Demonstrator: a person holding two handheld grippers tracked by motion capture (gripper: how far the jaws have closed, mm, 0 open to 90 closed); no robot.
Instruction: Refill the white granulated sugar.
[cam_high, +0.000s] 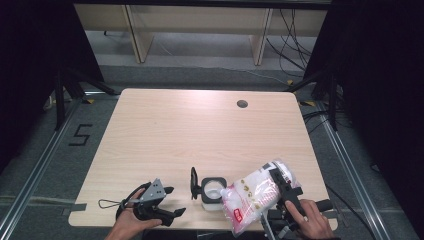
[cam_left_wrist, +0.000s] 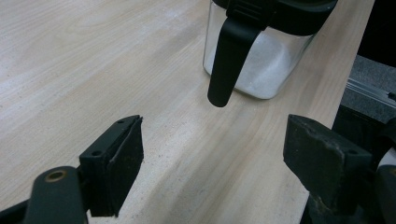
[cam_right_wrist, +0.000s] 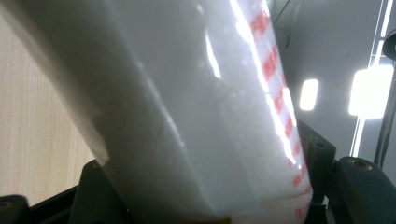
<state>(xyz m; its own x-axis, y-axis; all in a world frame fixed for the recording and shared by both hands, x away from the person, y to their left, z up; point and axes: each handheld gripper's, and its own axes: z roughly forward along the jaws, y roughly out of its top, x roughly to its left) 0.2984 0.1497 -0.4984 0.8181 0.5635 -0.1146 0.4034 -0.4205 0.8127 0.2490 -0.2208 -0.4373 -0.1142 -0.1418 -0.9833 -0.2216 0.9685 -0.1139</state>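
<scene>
Tilting bag (cam_high: 252, 196) — right gripper (cam_high: 280, 187) clamped, jar (cam_high: 212, 190) beside

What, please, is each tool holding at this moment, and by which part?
The right tool grips the plastic bag of white granules across its upper end, its mouth tipped toward the clear jar. The left tool is open, holding nothing.

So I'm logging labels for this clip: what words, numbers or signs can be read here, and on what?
"5": black marking on the grey floor left of the table.
Red print on the white-filled plastic bag held in the right gripper: too blurred to read.
Jar: no readable text.
</scene>
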